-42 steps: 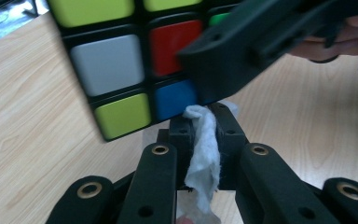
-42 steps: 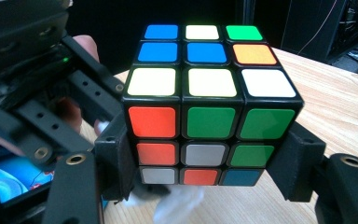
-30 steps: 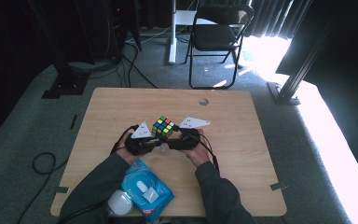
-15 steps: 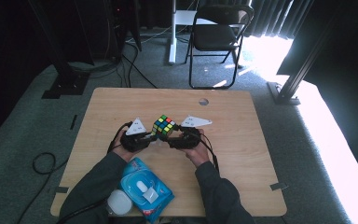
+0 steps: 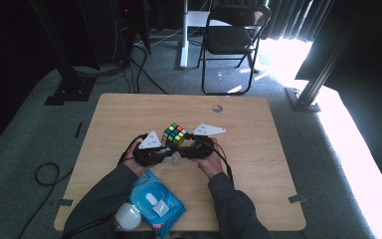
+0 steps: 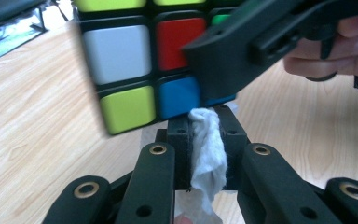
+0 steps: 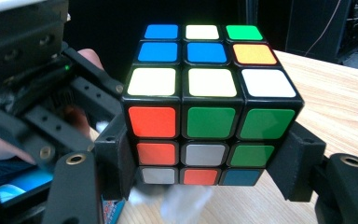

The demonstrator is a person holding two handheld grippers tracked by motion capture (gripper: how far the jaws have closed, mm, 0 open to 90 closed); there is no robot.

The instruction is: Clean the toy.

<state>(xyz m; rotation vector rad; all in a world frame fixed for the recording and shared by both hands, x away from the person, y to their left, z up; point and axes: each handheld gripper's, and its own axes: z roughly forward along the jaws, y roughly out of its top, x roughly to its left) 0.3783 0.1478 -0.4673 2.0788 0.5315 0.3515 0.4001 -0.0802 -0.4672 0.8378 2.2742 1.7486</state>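
Note:
A scrambled Rubik's cube [image 5: 174, 134] is held just above the table, near its middle. My right gripper [image 7: 207, 158] is shut on it, one black jaw against each lower side of the cube [image 7: 209, 107]. My left gripper [image 6: 206, 135] is shut on a crumpled white wipe [image 6: 207, 154], whose top touches the cube's [image 6: 130, 60] lower edge beside a jaw of the right gripper [image 6: 242, 60]. In the high view the left gripper [image 5: 170, 155] and the right gripper [image 5: 181, 144] meet tip to tip under the cube.
A blue pack of wipes [image 5: 156, 201] and a white round object [image 5: 128, 216] lie near the wooden table's [image 5: 258, 164] front edge, under the left forearm. A cable hole [image 5: 217, 108] is at the back. A folding chair [image 5: 231, 40] stands beyond the table.
The left gripper slid a little to the left and came back toward the cube. The right gripper and the cube have stayed still.

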